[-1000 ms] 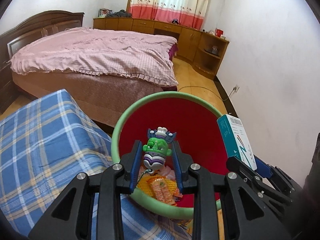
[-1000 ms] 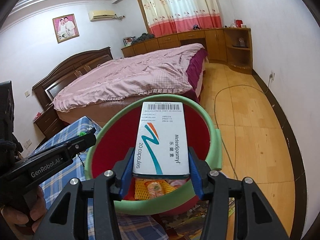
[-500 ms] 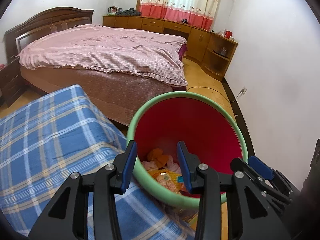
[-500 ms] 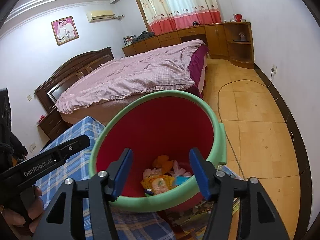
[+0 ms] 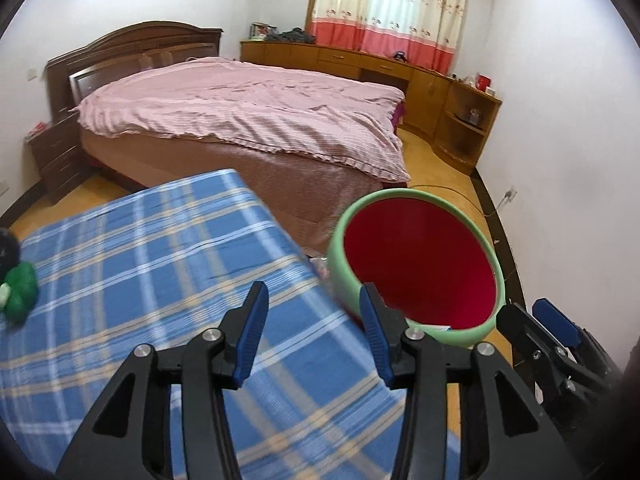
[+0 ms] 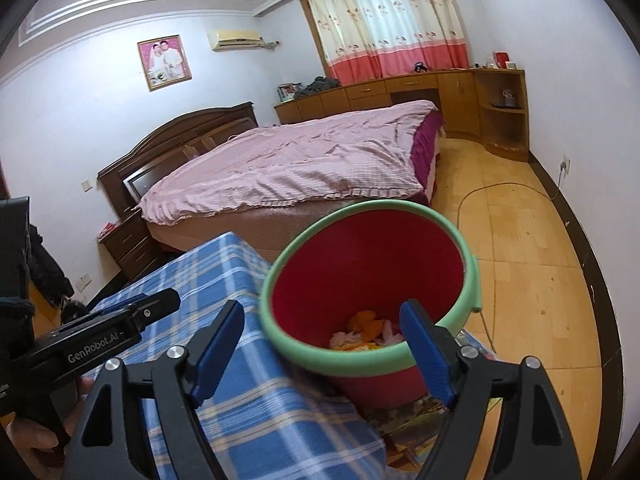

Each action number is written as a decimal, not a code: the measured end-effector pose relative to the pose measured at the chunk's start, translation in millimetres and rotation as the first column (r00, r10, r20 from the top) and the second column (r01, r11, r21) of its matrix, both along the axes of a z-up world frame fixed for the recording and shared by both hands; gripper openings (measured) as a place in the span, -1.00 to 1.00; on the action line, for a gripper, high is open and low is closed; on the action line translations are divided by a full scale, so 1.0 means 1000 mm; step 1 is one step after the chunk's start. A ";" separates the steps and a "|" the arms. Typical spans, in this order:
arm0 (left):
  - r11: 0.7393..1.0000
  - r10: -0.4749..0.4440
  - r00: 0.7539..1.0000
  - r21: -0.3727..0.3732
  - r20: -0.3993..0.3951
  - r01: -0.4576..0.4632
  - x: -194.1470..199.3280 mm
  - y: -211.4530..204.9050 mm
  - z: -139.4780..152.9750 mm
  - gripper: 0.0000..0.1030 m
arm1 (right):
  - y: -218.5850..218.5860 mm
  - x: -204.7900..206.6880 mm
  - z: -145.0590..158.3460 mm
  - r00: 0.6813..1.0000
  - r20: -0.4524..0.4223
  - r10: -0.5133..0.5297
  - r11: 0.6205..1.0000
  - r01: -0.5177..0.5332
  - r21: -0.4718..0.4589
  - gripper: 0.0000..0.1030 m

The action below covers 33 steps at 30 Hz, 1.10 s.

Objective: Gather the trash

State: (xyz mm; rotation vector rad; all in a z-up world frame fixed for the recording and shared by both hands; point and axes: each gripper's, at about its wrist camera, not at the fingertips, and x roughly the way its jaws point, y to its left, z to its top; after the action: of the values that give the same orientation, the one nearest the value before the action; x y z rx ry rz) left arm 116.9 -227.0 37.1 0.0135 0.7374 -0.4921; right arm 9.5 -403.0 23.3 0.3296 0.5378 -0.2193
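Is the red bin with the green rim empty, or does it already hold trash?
Holds trash. The right wrist view shows orange and pink scraps lying at the bottom of the bin.

I see a bedroom with white walls [image 6: 80, 120] and a wooden floor [image 6: 528, 248]. A bed [image 6: 304, 160] with pink cover stands before low cabinets [image 6: 420, 88], and curtains [image 6: 384, 20] cover the bright window.

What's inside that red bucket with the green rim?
At the bottom of the bucket, crumpled orange and pink wrappers show. The near rim and the right claw's blue finger hide the rest of the bottom.
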 end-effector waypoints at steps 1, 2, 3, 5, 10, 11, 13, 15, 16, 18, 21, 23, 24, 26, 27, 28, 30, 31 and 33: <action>1.000 0.007 1.000 0.000 0.003 -0.007 -0.004 0.007 0.002 -0.03 | 0.004 -0.002 0.002 1.000 0.002 0.006 1.000 -0.006 -0.002 0.72; 1.000 0.015 1.000 0.000 0.009 -0.015 -0.008 0.014 0.005 0.00 | 0.010 -0.005 0.003 1.000 0.005 0.013 1.000 -0.013 -0.004 0.72; 1.000 0.024 1.000 0.002 0.015 -0.024 -0.012 0.020 0.007 0.06 | 0.016 -0.007 0.005 1.000 0.008 0.021 1.000 -0.021 -0.007 0.73; 0.999 0.047 0.998 0.005 0.032 -0.047 -0.019 0.031 0.011 0.15 | 0.025 -0.012 0.008 0.999 0.014 0.034 0.999 -0.034 -0.013 0.74; 0.993 0.117 0.991 0.014 0.064 -0.118 -0.036 0.061 0.019 0.21 | 0.047 -0.024 0.016 0.998 0.025 0.062 0.998 -0.061 -0.031 0.85; 0.991 0.132 0.989 0.011 0.062 -0.132 -0.039 0.068 0.020 0.21 | 0.051 -0.027 0.017 0.997 0.026 0.067 0.997 -0.066 -0.036 0.86; 0.988 0.155 0.986 -0.006 0.056 -0.154 -0.045 0.078 0.022 0.21 | 0.058 -0.031 0.020 0.997 0.025 0.069 0.997 -0.068 -0.045 0.97; 0.984 0.177 0.983 -0.020 0.057 -0.176 -0.051 0.091 0.023 0.21 | 0.065 -0.035 0.022 0.998 0.025 0.066 0.996 -0.065 -0.055 1.00; 0.982 0.189 0.980 -0.018 0.056 -0.188 -0.054 0.094 0.024 0.21 | 0.068 -0.038 0.022 0.997 0.025 0.067 0.996 -0.066 -0.056 1.00; 0.977 0.213 0.976 -0.014 0.052 -0.212 -0.058 0.101 0.024 0.21 | 0.074 -0.042 0.022 0.997 0.024 0.070 0.996 -0.069 -0.056 1.00; 0.971 0.239 0.969 -0.016 0.058 -0.238 -0.065 0.111 0.023 0.21 | 0.082 -0.045 0.024 0.996 0.024 0.081 0.995 -0.080 -0.061 1.00; 0.967 0.254 0.965 -0.014 0.067 -0.253 -0.071 0.117 0.021 0.21 | 0.087 -0.048 0.025 0.996 0.026 0.084 0.994 -0.082 -0.073 1.00; 0.966 0.257 0.964 -0.015 0.067 -0.257 -0.072 0.119 0.021 0.21 | 0.089 -0.049 0.025 0.996 0.029 0.085 0.994 -0.083 -0.077 1.00; 0.963 0.268 0.961 -0.019 0.064 -0.268 -0.075 0.125 0.019 0.21 | 0.093 -0.051 0.025 0.996 0.030 0.087 0.993 -0.084 -0.082 1.00; 0.962 0.274 0.960 -0.020 0.061 -0.273 -0.076 0.128 0.017 0.21 | 0.096 -0.052 0.025 0.995 0.029 0.091 0.993 -0.089 -0.083 1.00; 0.960 0.281 0.958 -0.020 0.060 -0.281 -0.078 0.131 0.016 0.21 | 0.097 -0.052 0.025 0.995 0.029 0.094 0.992 -0.092 -0.084 1.00; 0.955 0.298 0.953 -0.017 0.060 -0.297 -0.080 0.135 0.014 0.21 | 0.101 -0.053 0.025 0.995 0.028 0.098 0.991 -0.096 -0.090 1.00; 0.953 0.303 0.951 -0.017 0.061 -0.303 -0.081 0.136 0.014 0.21 | 0.103 -0.054 0.025 0.995 0.027 0.099 0.991 -0.096 -0.092 1.00; 0.951 0.309 0.949 -0.013 0.066 -0.309 -0.084 0.138 0.014 0.21 | 0.104 -0.054 0.024 0.995 0.024 0.099 0.991 -0.097 -0.089 1.00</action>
State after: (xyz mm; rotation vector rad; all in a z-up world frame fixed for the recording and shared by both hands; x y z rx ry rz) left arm 33.1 -88.5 50.6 -0.0870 0.6580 -0.1918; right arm -44.6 -299.3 47.5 0.2200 0.5131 -0.1427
